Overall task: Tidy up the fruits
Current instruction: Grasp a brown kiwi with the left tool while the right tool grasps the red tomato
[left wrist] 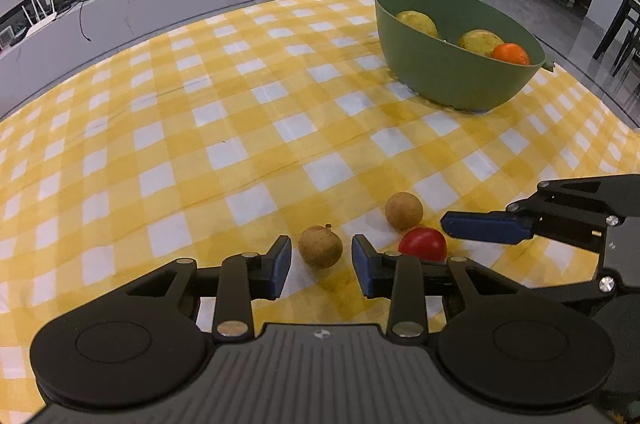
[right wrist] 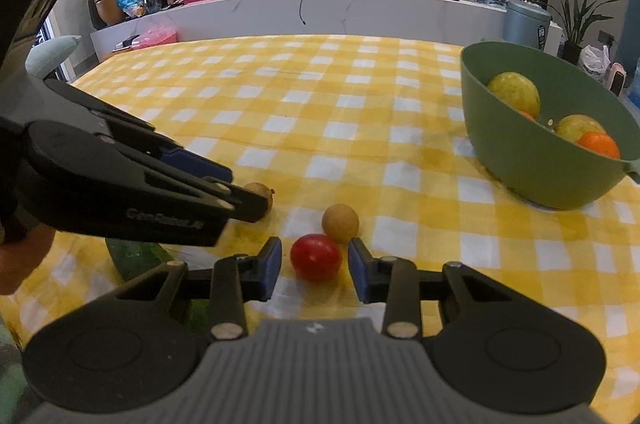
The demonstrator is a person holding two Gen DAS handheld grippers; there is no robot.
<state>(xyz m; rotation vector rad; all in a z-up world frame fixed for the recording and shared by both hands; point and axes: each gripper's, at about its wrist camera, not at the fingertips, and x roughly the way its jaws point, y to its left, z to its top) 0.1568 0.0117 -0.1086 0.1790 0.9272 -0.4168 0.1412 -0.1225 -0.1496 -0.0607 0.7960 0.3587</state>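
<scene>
L gripper [left wrist: 321, 256] low over the tablecloth [left wrist: 200, 144], jaws spread, blue pads either side of a brown longan [left wrist: 320, 247] w/ a stub of stem on top; small gap visible each side, pads not pressing. Seen also from the R wrist cam, coming in from the left edge, black fingers covering most of that same fruit [right wrist: 260, 194].

R gripper [right wrist: 315, 262] likewise low, jaws spread, straddling a red tomato [right wrist: 316, 257]; clear gaps both sides, no contact seen. In the L wrist view the R tool enters from the right, one blue pad just right of the tomato [left wrist: 423, 243], which sits partly behind the L gripper's right finger.

Second longan [right wrist: 340, 223], rounder and smoother, just beyond the tomato, touching or nearly so; cannot tell which. In L view it lies far-right of the first longan, apart from it.

Green bowl [right wrist: 532, 168] well off to the far right on the cloth, holding two yellow-green fruits [right wrist: 514, 92] and an orange [right wrist: 599, 143]; a sliver of another orange thing shows under the farther yellow one.

Dark green object [right wrist: 136, 258], prob. a cucumber, near-left under the L tool, mostly hidden.

Part of a person's hand at the left edge, R view, blurred.

Beyond the table: white counter w/ clutter, TV above, plants, grey bin, water jug.
</scene>
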